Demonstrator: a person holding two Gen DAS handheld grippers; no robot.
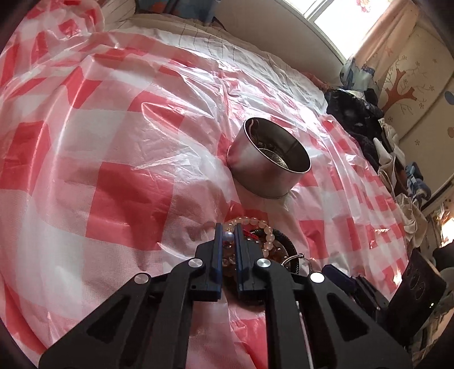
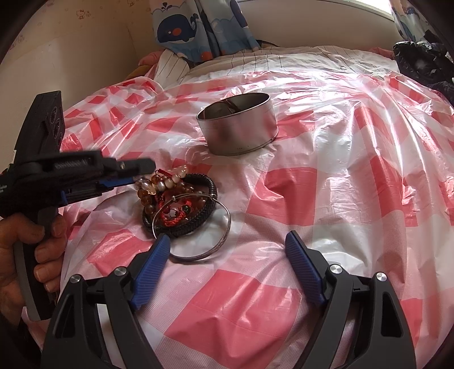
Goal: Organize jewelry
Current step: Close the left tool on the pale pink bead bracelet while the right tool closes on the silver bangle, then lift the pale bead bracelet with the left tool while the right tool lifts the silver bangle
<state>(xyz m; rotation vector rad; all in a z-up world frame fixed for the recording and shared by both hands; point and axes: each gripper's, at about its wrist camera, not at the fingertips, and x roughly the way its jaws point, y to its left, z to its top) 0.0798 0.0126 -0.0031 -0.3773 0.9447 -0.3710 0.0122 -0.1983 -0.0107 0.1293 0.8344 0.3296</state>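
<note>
A pile of jewelry (image 2: 176, 207) lies on the red-and-white checked plastic sheet: a pale bead bracelet (image 1: 262, 224), amber beads, red cord, a black braided bracelet (image 2: 198, 224) and a thin silver bangle (image 2: 215, 244). My left gripper (image 1: 227, 232) is shut on the pale bead bracelet at the pile's near edge; it also shows in the right wrist view (image 2: 139, 178). My right gripper (image 2: 227, 241) is open and empty, just in front of the pile. A round metal tin (image 1: 269, 164), seen too in the right wrist view (image 2: 238, 125), stands beyond the pile with some jewelry inside.
The plastic sheet (image 2: 340, 184) covers a soft, wrinkled bed. Dark clothes (image 1: 357, 119) are heaped along the bed's right edge. A whale-print curtain (image 2: 195, 25) hangs at the far end. A wall runs along the left.
</note>
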